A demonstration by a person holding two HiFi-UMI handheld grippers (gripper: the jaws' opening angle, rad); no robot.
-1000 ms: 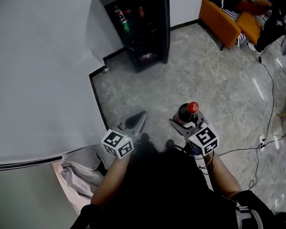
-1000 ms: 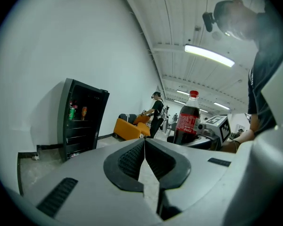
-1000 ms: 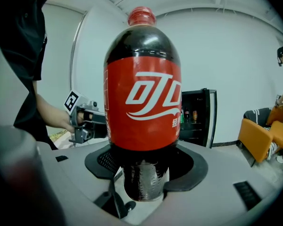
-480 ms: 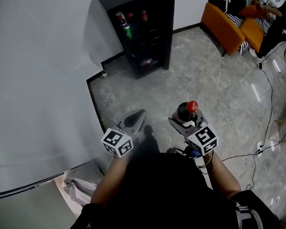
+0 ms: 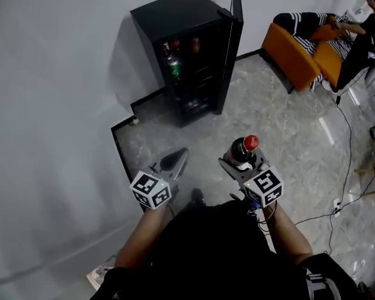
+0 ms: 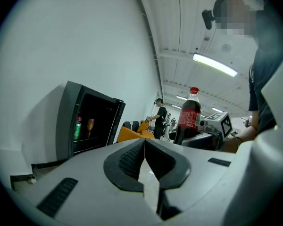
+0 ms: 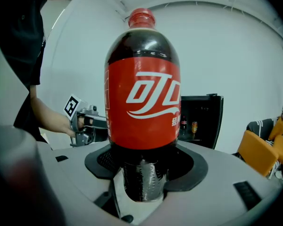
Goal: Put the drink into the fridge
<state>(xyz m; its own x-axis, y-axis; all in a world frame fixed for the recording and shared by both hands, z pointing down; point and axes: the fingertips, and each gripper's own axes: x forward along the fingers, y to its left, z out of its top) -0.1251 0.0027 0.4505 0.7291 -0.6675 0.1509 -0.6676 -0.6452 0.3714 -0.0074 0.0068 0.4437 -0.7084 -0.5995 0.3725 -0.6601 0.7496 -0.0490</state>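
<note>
The right tool [image 7: 141,175] is pinching the lower body of an upright red-capped cola bottle [image 7: 142,102], jaws pressing on both its sides. The left tool [image 6: 144,157] is hovering beside it with jaws pressed together on nothing. Both are hanging over the grey stone floor [image 5: 287,124], well apart from the black fridge [image 5: 175,17], which is standing open with cans [image 5: 174,67] inside.

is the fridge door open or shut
Open: the door stands swung out from the fridge, and cans on its shelves show.
</note>
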